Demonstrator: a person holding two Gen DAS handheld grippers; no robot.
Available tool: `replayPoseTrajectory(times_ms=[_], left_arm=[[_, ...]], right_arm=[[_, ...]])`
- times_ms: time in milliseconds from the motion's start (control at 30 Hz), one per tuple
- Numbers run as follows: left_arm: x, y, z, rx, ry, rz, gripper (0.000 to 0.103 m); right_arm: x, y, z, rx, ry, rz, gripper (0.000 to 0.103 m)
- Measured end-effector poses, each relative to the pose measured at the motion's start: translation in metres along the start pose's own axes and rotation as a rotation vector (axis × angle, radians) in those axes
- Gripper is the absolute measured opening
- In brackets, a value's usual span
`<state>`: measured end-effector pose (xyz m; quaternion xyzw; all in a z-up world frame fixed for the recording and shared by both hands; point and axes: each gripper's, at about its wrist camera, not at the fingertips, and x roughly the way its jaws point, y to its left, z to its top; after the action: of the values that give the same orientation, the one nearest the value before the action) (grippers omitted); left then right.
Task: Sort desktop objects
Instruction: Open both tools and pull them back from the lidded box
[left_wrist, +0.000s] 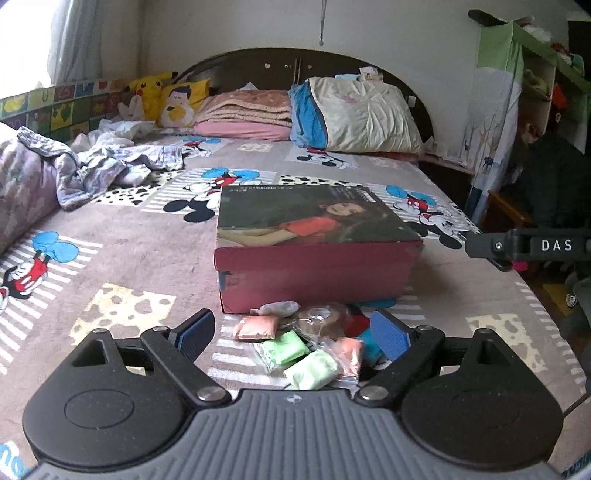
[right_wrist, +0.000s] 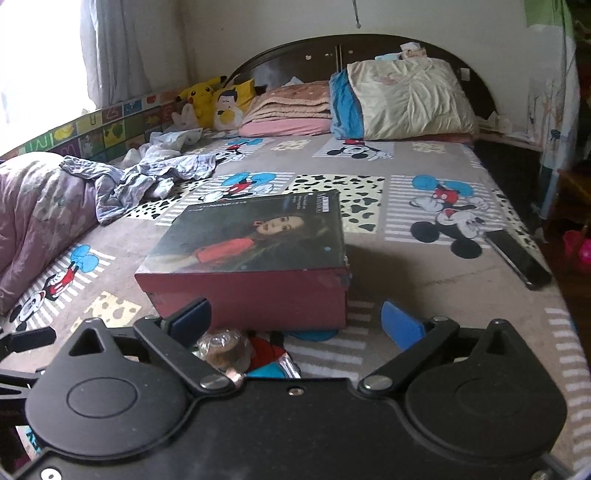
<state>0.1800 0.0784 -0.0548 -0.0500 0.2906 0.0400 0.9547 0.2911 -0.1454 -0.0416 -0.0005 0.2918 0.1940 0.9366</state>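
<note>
2 grippers spread, holding nothing: left gripper (left_wrist: 291, 334) nearer, small plastic-wrapped packets (left_wrist: 314, 345) between its fingers; right gripper (right_wrist: 295, 321) offset right, red lidded cardboard box (left_wrist: 314, 254) beyond.

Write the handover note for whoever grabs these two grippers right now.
Left gripper: open, empty, over the pile of small packets on the bed.
Right gripper: open, empty, just to the right, near the tape roll.
Red box: lid closed, sitting just behind the pile.
Phone: near the bed's right edge.
Done: nothing visibly sorted yet.
Left: probably open the box, then sort the green and orange packets, tape and the rest.
</note>
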Motion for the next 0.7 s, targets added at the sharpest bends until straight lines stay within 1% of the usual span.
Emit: replayPoseTrajectory(times_ms=[200,400,600,700], left_arm=[[-0.025,-0.017,-0.001,0.034,-0.014,0.028,0.091],[-0.048,-0.024,-0.002,0.036,-0.021,0.015,0.091],[-0.072,-0.035,-0.01,0.093,-0.022,0.021,0.092],[-0.085,-0.035,-0.013,0.078,-0.029,0.017,0.092]], right_arm=[[-0.031,0.002,-0.009,-0.007,-0.003,-0.018,0.101],[-0.059,0.003,-0.021,0.015,0.016,-0.049,0.101],[-0.088,0.003,-0.033,0.043,0.04,-0.083,0.102],[-0.102,0.006,-0.04,0.043,0.049,-0.096,0.102]])
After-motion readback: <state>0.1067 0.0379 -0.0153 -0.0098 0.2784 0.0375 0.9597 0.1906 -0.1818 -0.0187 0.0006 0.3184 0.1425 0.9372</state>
